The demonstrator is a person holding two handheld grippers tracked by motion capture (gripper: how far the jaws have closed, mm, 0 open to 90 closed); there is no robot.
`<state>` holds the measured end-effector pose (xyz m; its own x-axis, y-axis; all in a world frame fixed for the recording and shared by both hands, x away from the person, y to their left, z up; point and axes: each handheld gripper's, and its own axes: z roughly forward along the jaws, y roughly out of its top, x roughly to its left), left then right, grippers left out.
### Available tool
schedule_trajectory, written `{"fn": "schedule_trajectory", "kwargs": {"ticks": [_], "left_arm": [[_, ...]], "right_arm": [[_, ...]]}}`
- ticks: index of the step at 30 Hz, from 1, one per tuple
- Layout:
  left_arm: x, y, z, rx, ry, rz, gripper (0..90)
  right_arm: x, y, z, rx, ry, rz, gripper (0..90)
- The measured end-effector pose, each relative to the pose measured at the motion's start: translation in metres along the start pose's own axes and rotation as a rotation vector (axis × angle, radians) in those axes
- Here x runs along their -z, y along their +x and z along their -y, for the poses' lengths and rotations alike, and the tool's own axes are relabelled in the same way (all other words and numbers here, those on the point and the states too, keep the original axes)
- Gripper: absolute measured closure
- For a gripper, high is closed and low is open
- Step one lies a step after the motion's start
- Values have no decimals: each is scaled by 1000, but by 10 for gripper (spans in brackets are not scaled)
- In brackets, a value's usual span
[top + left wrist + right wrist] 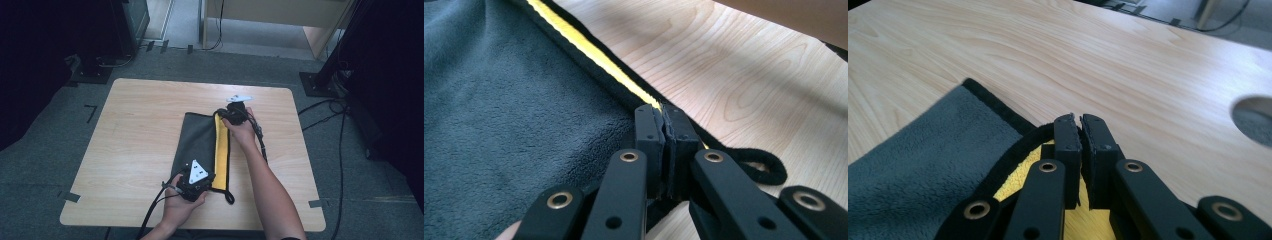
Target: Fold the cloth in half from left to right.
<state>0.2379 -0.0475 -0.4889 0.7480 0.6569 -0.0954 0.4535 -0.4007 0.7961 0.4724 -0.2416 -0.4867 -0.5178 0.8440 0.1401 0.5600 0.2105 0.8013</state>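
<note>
A dark grey cloth (pixel 197 140) with black trim and a yellow underside (pixel 220 150) lies on the wooden table (pixel 140 125), its right edge turned over so a yellow strip shows. My left gripper (pixel 211 180) is at the cloth's near end, shut on the trimmed edge. In the left gripper view the jaws (pixel 663 112) pinch the black and yellow edge of the cloth (pixel 499 125). My right gripper (pixel 221 114) holds the far end. In the right gripper view its jaws (pixel 1080 120) are shut on the black trim, with the cloth (pixel 923 160) curling up to them.
A black hanging loop (pixel 769 167) sticks out from the cloth's near corner. Bare tabletop (pixel 1048 50) stretches left and beyond the cloth, with a round cut-out (pixel 1253 117) near the far edge. Stands and cables (pixel 325 107) sit on the carpet around the table.
</note>
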Motion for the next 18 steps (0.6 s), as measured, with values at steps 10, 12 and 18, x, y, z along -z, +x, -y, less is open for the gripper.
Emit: {"fn": "schedule_trajectory", "kwargs": {"ticks": [10, 12, 18], "left_arm": [[22, 11, 10, -23, -28, 48, 576], [28, 20, 13, -10, -35, 38, 569], [50, 59, 31, 78, -47, -76, 563]], "right_arm": [[16, -19, 15, -94, -5, 66, 747], [18, -17, 15, -96, -12, 60, 732], [22, -13, 19, -136, -8, 107, 666]]}}
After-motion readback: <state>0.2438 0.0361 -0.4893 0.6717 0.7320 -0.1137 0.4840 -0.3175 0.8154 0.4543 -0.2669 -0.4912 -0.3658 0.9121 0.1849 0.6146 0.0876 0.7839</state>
